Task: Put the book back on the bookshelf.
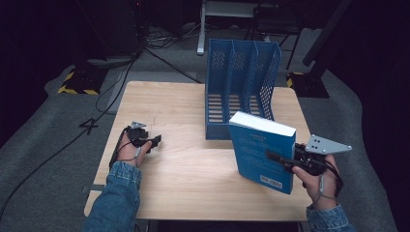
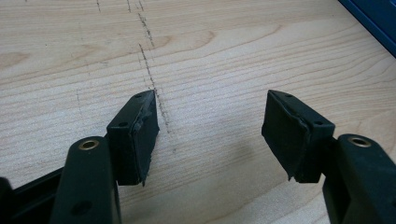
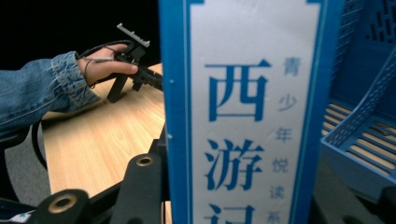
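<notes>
Blue book (image 1: pixel 261 150) upright, pinched between the right gripper (image 1: pixel 283 159) jaws, raised over the wooden table (image 1: pixel 193 169) just before the blue file rack (image 1: pixel 241 87). Left gripper (image 2: pixel 210 130) spread wide, empty, well apart.

Bright, evenly lit table (image 1: pixel 193 169) amid dark, dim surroundings; soft focus.

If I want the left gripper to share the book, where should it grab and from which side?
Take the book by its free left edge, coming from the left gripper side. It stands upright, the right gripper already clamps the right side, and the file rack blocks the rear.
</notes>
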The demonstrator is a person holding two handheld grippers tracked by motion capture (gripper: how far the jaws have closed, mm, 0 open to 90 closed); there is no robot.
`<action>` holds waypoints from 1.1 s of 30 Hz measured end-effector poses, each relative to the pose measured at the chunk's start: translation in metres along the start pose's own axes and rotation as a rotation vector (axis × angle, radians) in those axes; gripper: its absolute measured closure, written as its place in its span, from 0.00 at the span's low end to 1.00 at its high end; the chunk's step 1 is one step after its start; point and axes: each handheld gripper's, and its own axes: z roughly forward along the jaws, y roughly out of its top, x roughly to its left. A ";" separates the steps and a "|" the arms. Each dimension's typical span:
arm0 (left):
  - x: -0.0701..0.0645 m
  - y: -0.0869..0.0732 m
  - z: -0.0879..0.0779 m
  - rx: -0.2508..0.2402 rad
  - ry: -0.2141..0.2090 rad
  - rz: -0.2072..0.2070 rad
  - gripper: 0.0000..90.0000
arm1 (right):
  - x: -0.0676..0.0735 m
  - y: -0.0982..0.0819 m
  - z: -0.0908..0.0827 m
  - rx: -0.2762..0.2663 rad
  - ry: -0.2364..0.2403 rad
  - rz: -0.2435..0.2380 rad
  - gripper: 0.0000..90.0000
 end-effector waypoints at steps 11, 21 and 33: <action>-0.002 0.000 0.001 0.004 0.011 0.016 0.39 | -0.011 0.012 -0.001 -0.041 -0.019 0.043 0.69; -0.005 -0.004 -0.004 0.023 0.042 0.073 0.39 | -0.016 0.048 0.019 -0.077 -0.014 0.010 0.69; -0.005 -0.018 -0.018 0.048 0.114 0.142 0.35 | -0.028 0.098 0.050 -0.110 0.000 -0.024 0.69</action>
